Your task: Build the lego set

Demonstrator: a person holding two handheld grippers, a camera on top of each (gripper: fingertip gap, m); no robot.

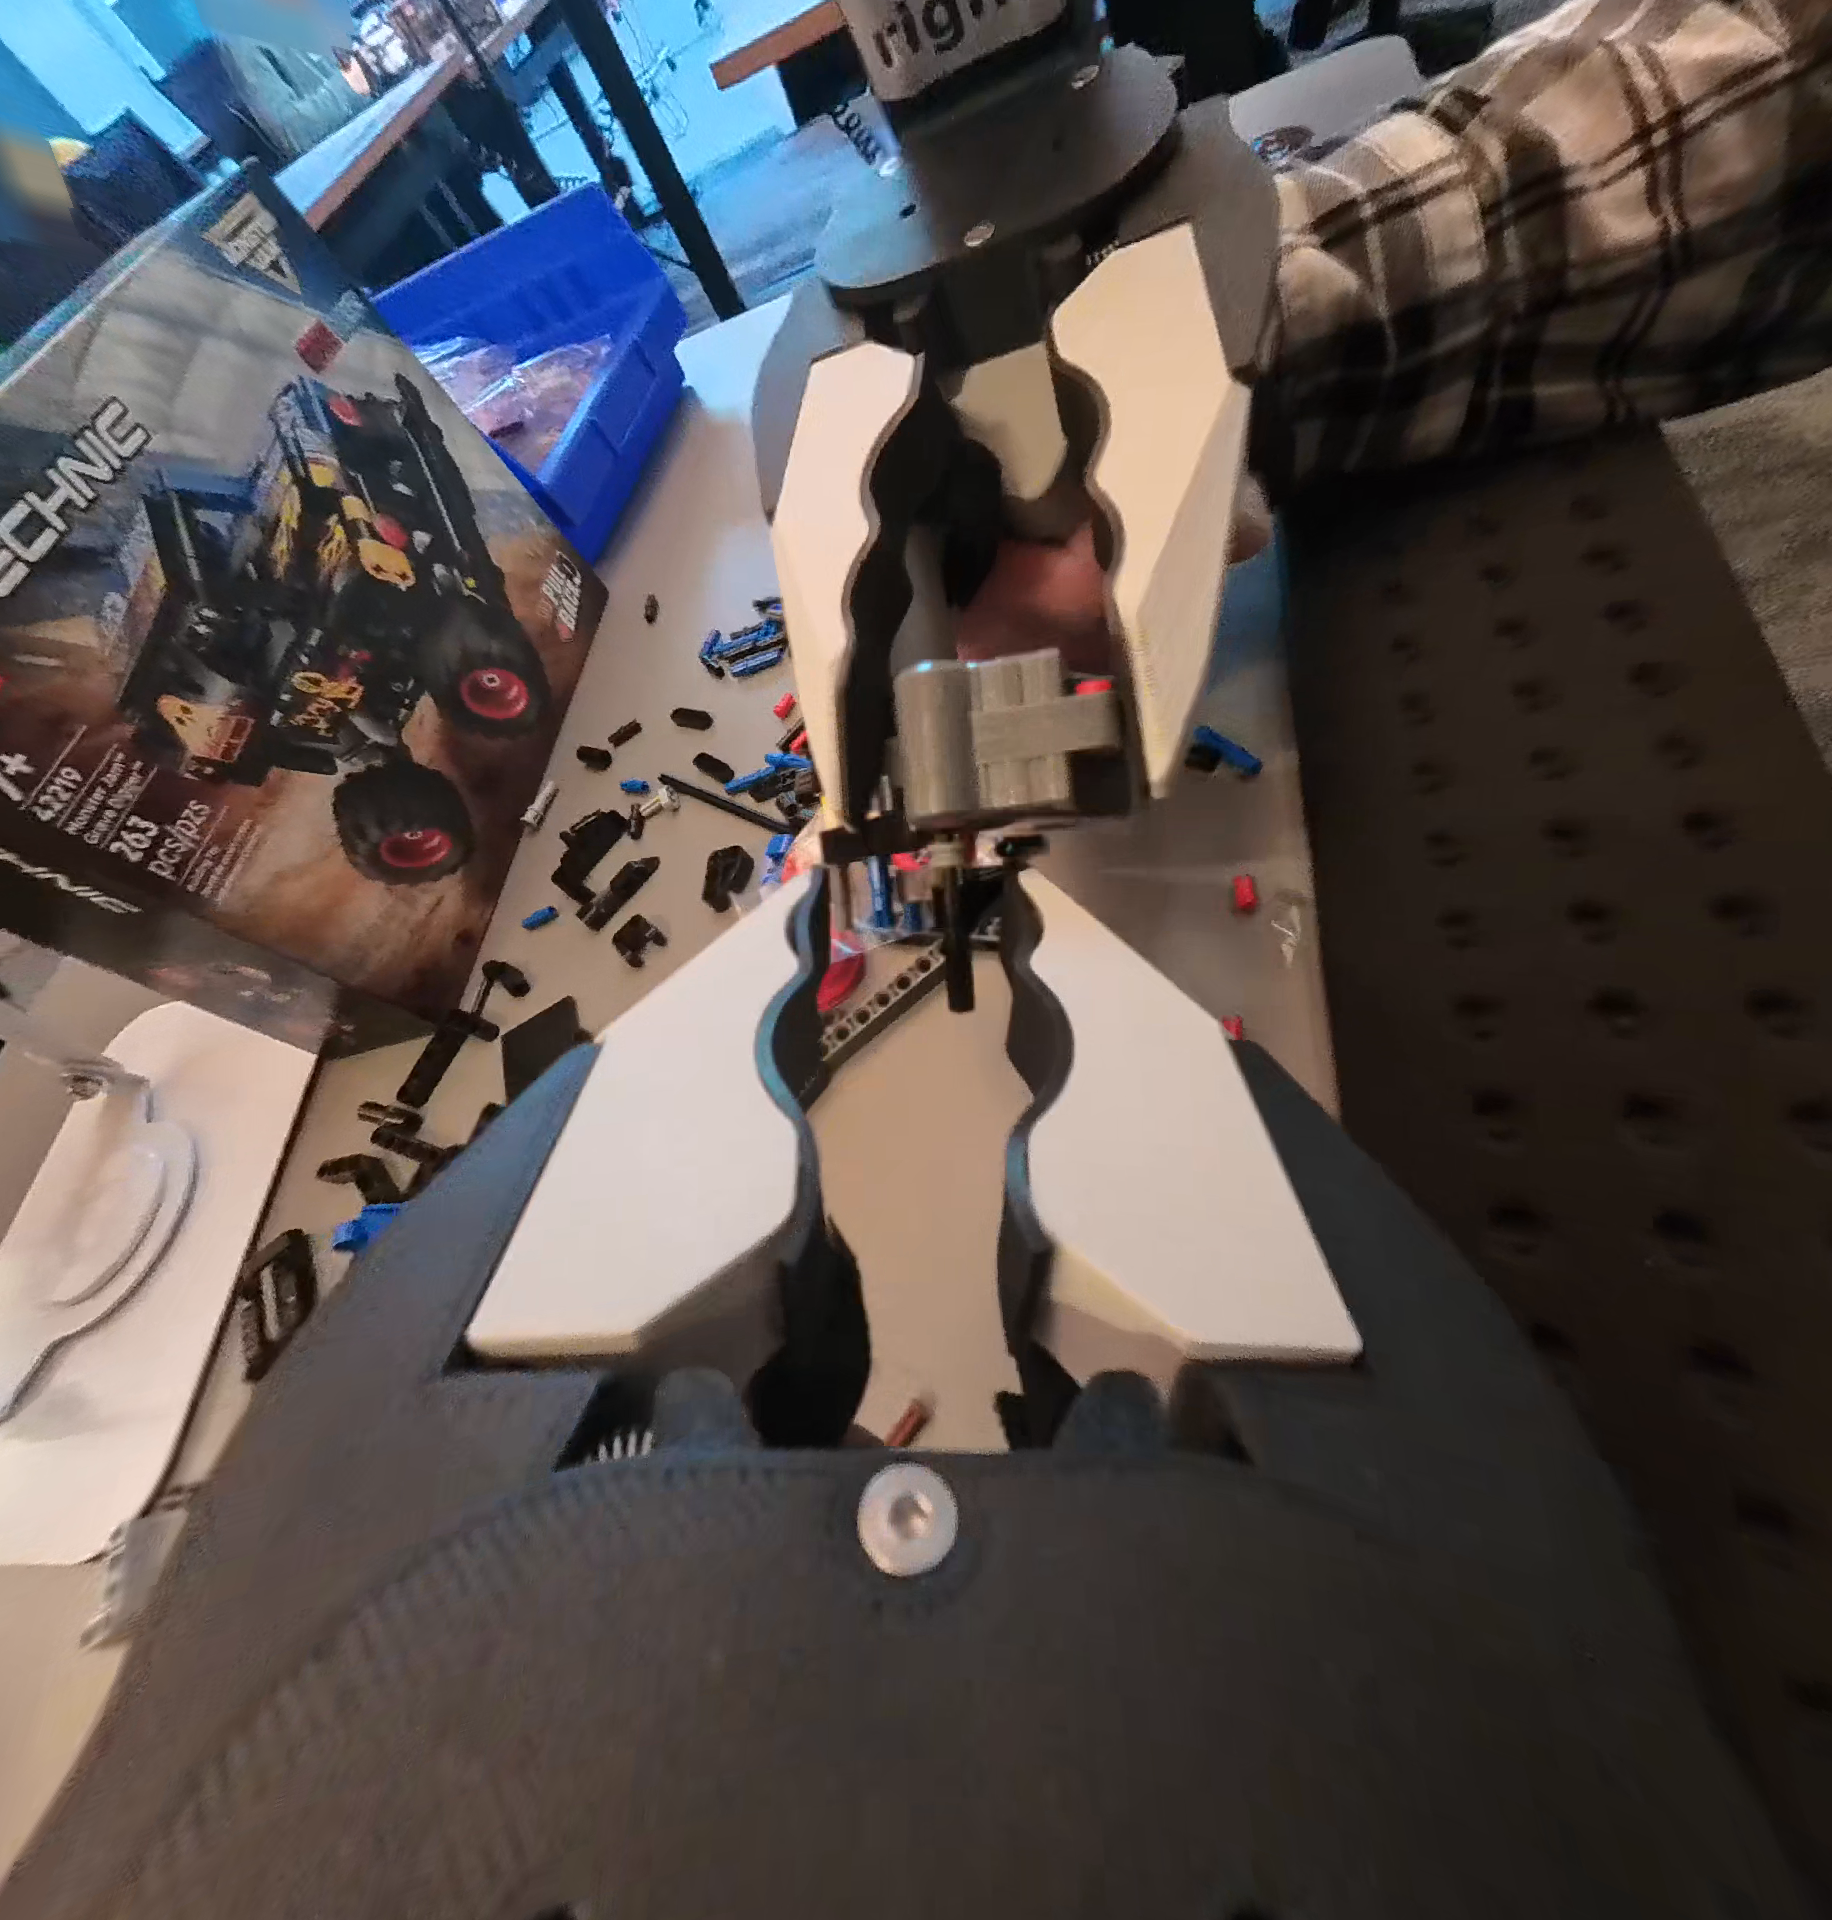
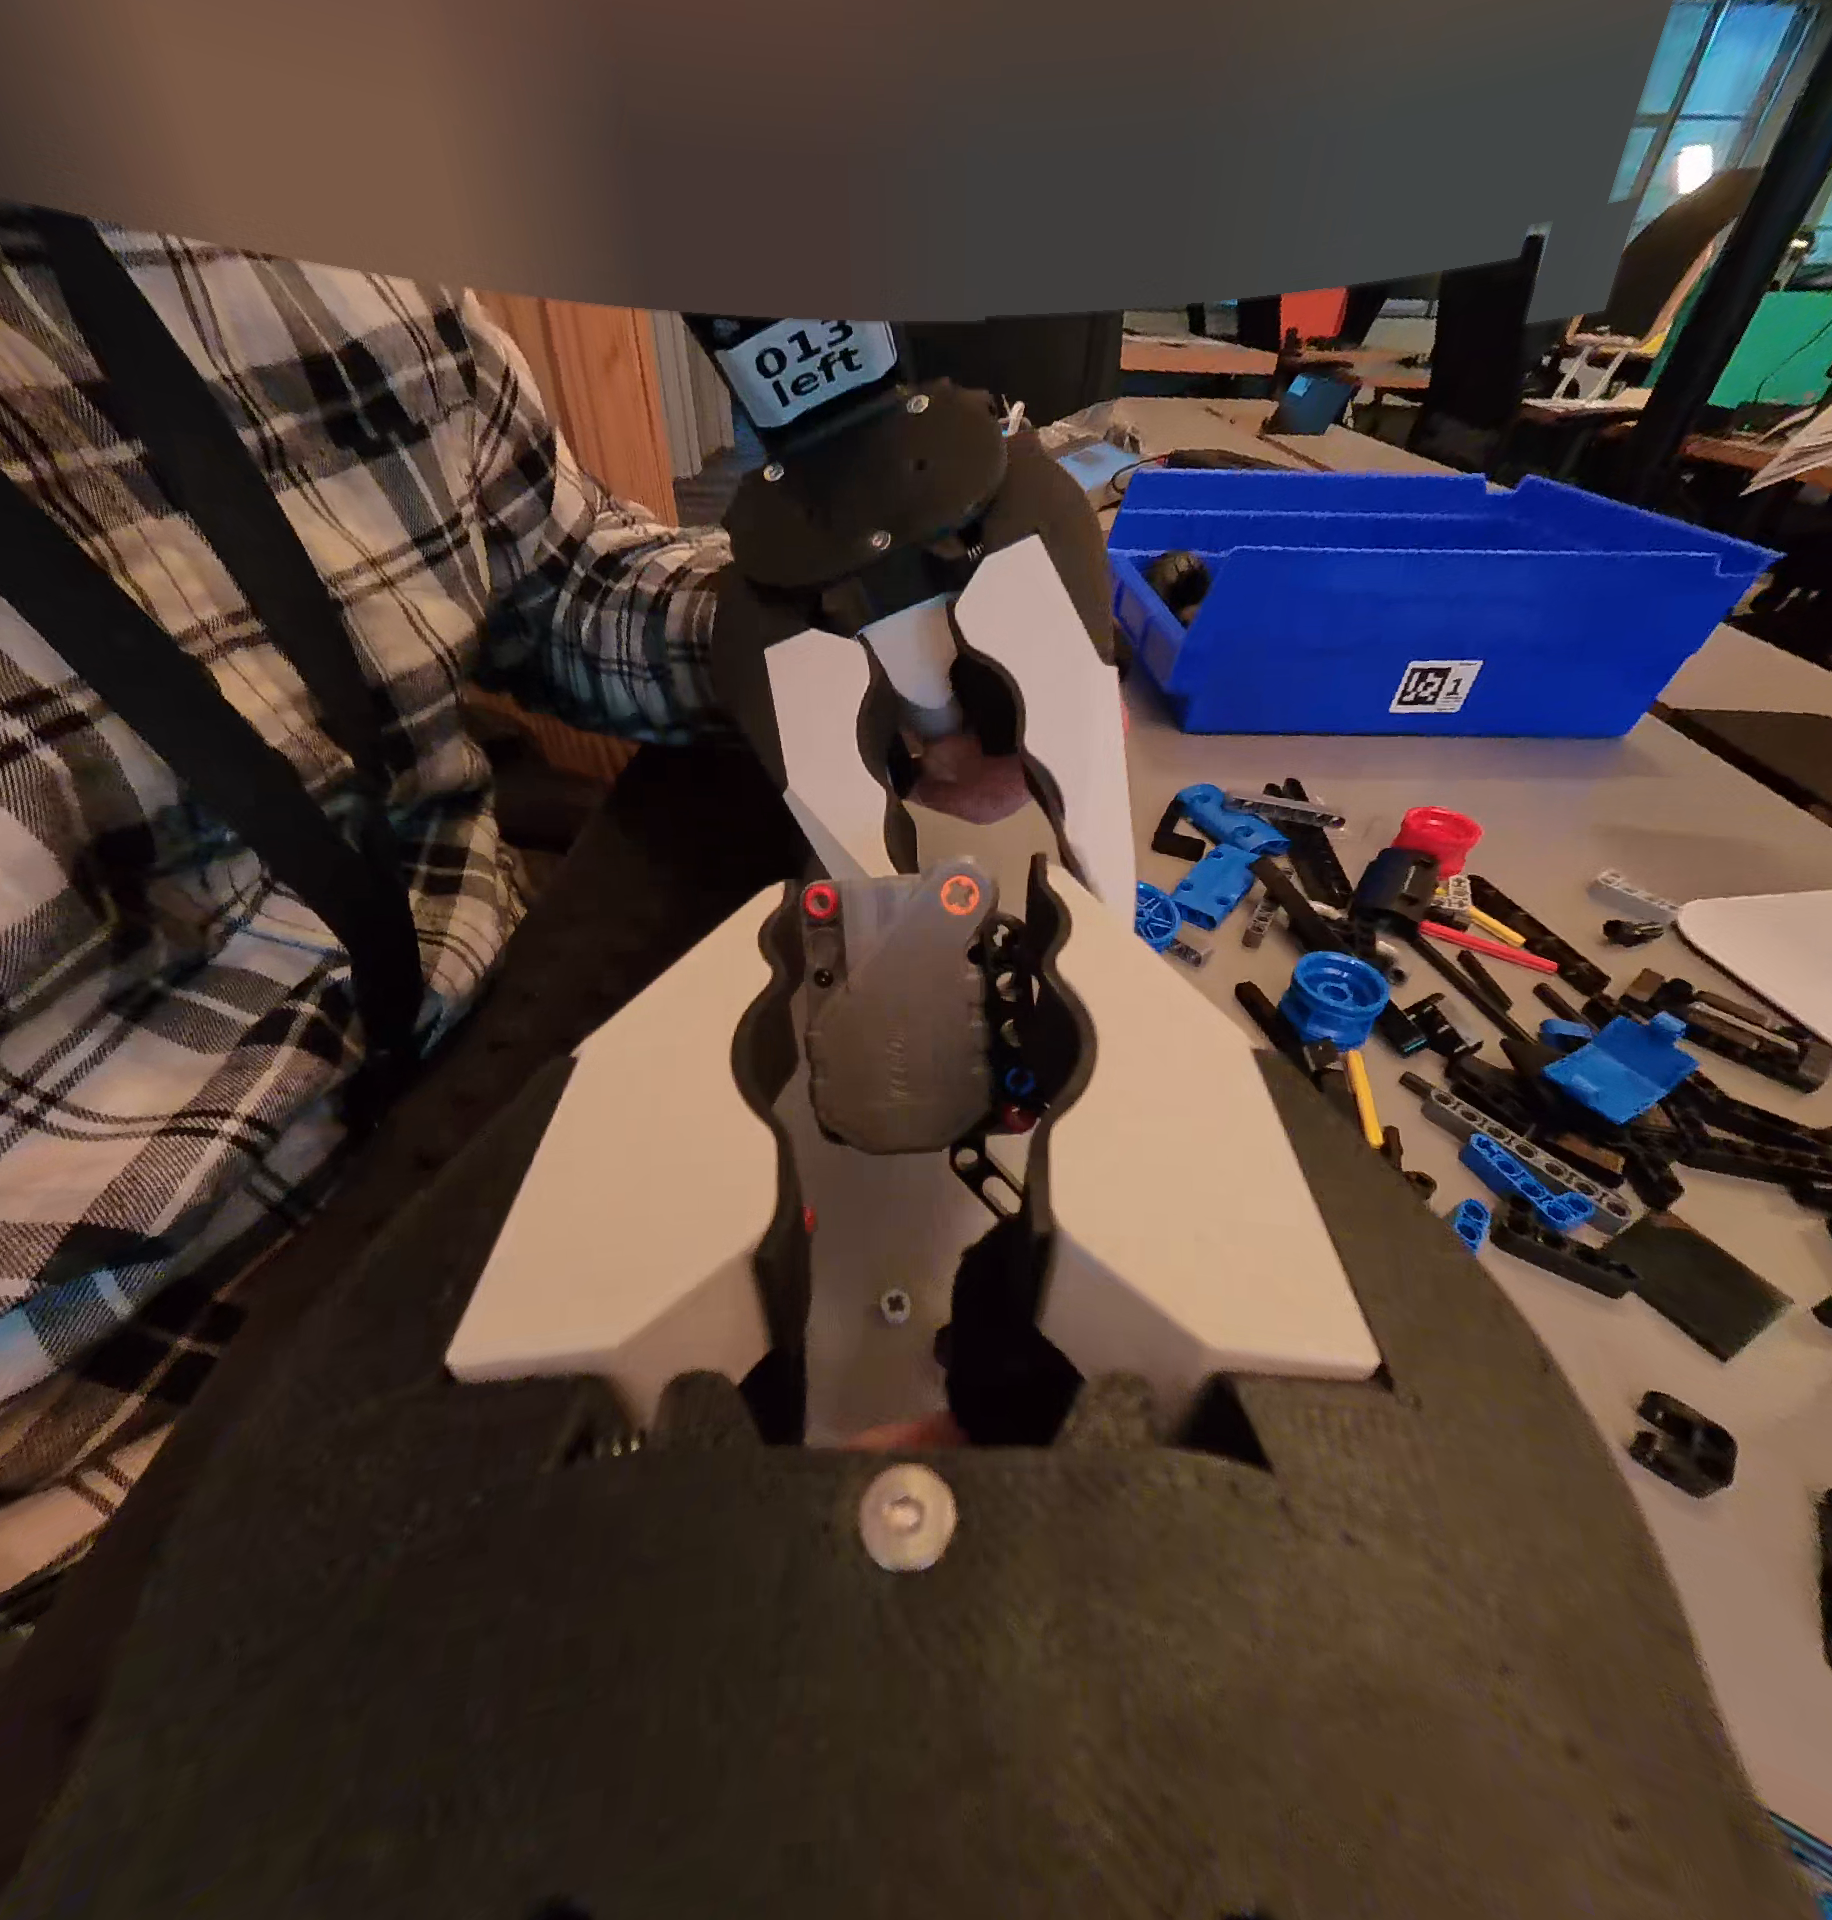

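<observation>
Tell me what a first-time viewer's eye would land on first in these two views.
Dead centre, the right gripper clamps a grey motor-like lego block with black beams attached, meeting the left gripper tip to tip above the table edge. Next, the loose lego pieces, black, blue and red, scattered over the pale table. Behind them sit a blue bin and the set's box.

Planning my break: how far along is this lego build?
Early stage, by the look of it. Done: a small sub-assembly around a grey motor block. In hand: the right gripper clamps it while the left gripper meets it with a black axle. Left: many loose pieces on the table, nothing like a truck yet.
</observation>
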